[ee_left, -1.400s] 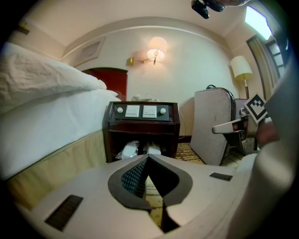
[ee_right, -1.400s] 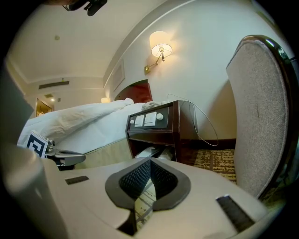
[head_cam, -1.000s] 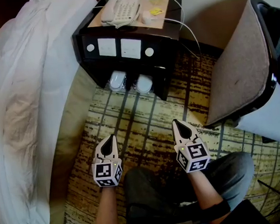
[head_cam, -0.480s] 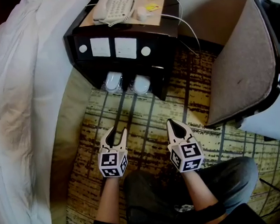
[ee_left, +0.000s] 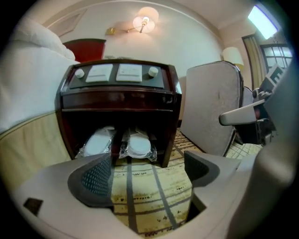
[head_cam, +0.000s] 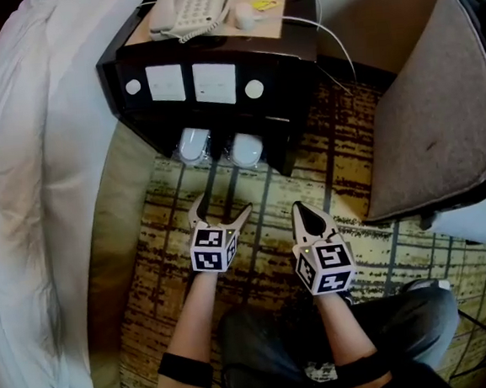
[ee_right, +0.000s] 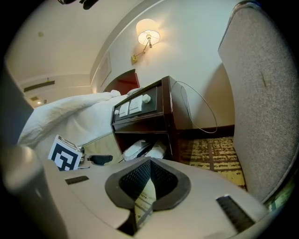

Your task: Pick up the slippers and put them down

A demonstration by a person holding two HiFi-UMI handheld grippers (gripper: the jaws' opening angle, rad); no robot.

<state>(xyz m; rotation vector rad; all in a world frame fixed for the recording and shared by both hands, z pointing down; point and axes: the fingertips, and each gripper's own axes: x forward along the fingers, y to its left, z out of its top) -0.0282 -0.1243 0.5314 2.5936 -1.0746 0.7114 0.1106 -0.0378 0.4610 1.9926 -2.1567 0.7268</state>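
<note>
Now my left claw (head_cam: pixel 220 209) has just been opening: jaws spread, only carpet (head_cam: pixel 181 262) between them, aimed low at the wrapped slippers (head_cam: pixel 195 143) stowed in the nightstand (head_cam: pixel 286 101) bottom shelf, not yet reached. Right claw (head_cam: pixel 299 211) is pressed together, empty, waiting alongside.

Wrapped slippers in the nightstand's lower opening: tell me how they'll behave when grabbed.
The slippers look thin and flat, so they are probably light and floppy. Their clear plastic wrap looks glossy and loose, so it is likely slippery to grip.
</note>
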